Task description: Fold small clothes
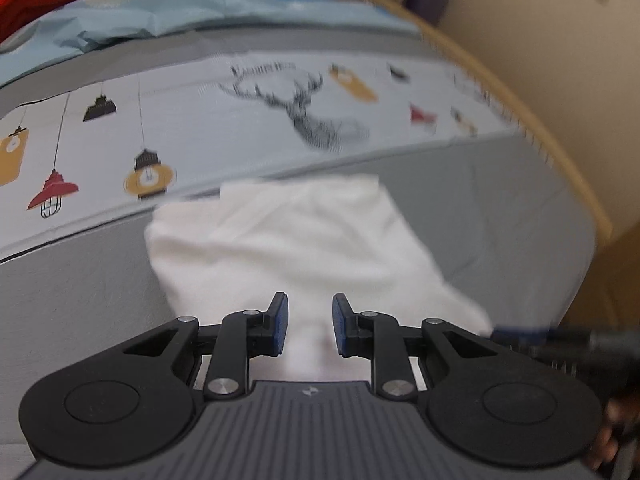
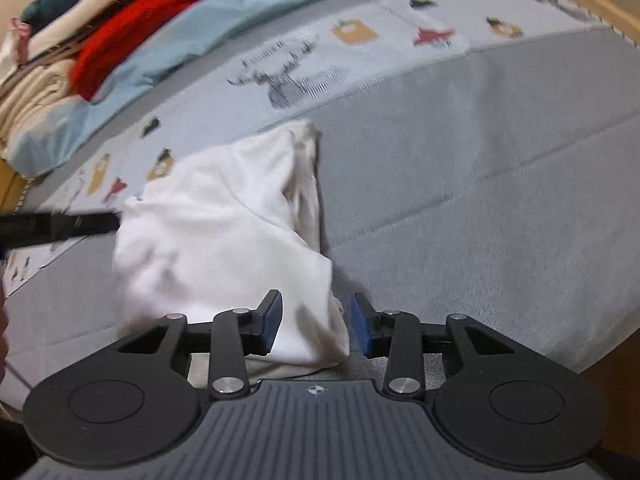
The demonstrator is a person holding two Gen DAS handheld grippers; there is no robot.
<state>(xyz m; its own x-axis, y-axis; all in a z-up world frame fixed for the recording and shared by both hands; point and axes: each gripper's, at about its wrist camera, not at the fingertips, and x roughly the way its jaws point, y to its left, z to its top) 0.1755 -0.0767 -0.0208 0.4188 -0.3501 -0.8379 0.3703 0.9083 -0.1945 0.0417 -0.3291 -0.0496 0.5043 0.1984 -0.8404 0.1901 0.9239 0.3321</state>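
Observation:
A small white garment (image 1: 288, 240) lies folded in a rough rectangle on the grey bedspread (image 1: 500, 200). My left gripper (image 1: 310, 330) is open, its blue pads apart over the garment's near edge, holding nothing. In the right wrist view the same garment (image 2: 216, 232) shows with a cream inner layer at its far right corner. My right gripper (image 2: 316, 326) is open, with the garment's near right corner lying between its pads. The other gripper shows as a dark bar at the left edge (image 2: 56, 226).
A printed band with lamps and a deer head (image 1: 312, 116) crosses the bedspread behind the garment. A light blue cloth (image 2: 168, 40), a red garment (image 2: 132, 28) and stacked clothes (image 2: 36, 80) lie at the back left. A wooden bed edge (image 1: 520, 92) runs along the right.

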